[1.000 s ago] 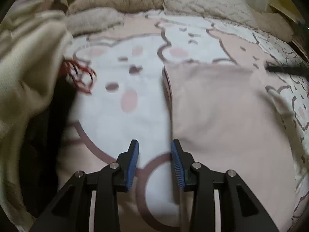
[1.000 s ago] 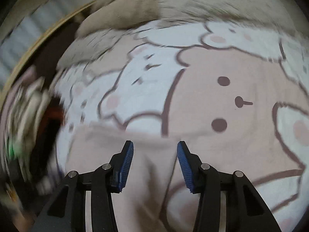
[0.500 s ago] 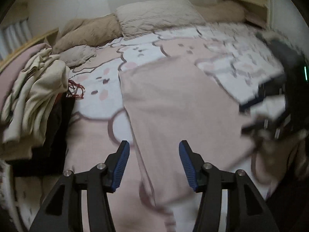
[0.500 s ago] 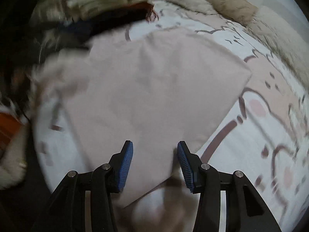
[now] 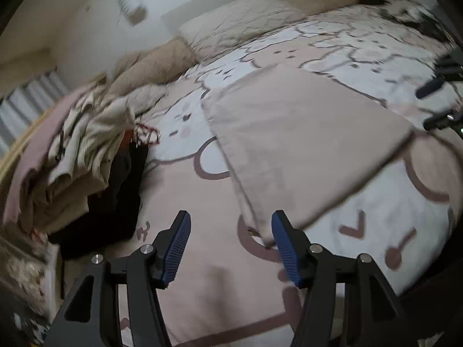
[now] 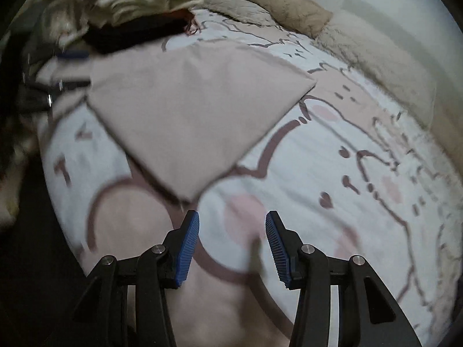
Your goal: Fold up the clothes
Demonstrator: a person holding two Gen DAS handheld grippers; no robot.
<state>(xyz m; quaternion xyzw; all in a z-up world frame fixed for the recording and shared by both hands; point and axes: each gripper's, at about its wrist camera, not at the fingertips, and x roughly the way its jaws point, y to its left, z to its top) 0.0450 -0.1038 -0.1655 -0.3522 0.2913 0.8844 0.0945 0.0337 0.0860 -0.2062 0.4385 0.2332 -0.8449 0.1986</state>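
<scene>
A pale pink folded cloth (image 5: 298, 138) lies flat on the bed; it also shows in the right wrist view (image 6: 188, 110). My left gripper (image 5: 230, 245) is open and empty, just short of the cloth's near corner. My right gripper (image 6: 231, 244) is open and empty, just short of another corner. The right gripper also shows at the far right of the left wrist view (image 5: 439, 98), and the left gripper at the left edge of the right wrist view (image 6: 58, 86).
A pile of cream, pink and black clothes (image 5: 78, 159) lies at the left, shown at top left in the right wrist view (image 6: 130, 8). Beige pillows (image 5: 246, 26) line the head of the bed. The bedsheet (image 5: 208, 274) has a cartoon print.
Both grippers have pulled back from the cloth towards the bed's near edge. The cloth lies flat and free of both. Both stay open.
</scene>
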